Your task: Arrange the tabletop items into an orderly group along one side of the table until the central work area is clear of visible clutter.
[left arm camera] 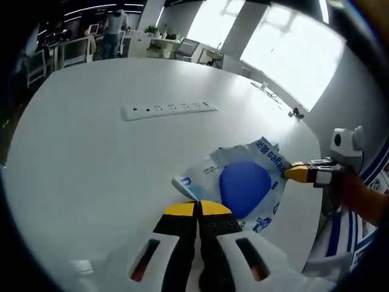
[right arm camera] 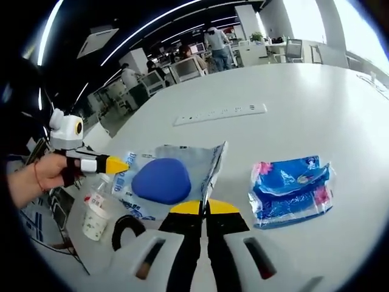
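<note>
A crumpled clear-and-blue plastic bag [left arm camera: 267, 159] [right arm camera: 200, 159] with a round blue thing [left arm camera: 245, 186] [right arm camera: 161, 180] inside lies near the white table's edge. My left gripper [left arm camera: 197, 208] is shut on one corner of the bag. In the right gripper view the left gripper [right arm camera: 115, 164] comes in from the left, held by a hand. My right gripper [right arm camera: 205, 207] is shut on the opposite edge of the bag, and the left gripper view has the right gripper [left arm camera: 296, 172] at the right. A second blue packet with pink print [right arm camera: 292, 191] lies flat beside the bag.
A white power strip [left arm camera: 169, 109] [right arm camera: 220, 114] lies farther in on the table [left arm camera: 91, 164]. A small white cup [right arm camera: 94, 222] stands by the table's edge near the bag. Desks, chairs and people stand far behind the table.
</note>
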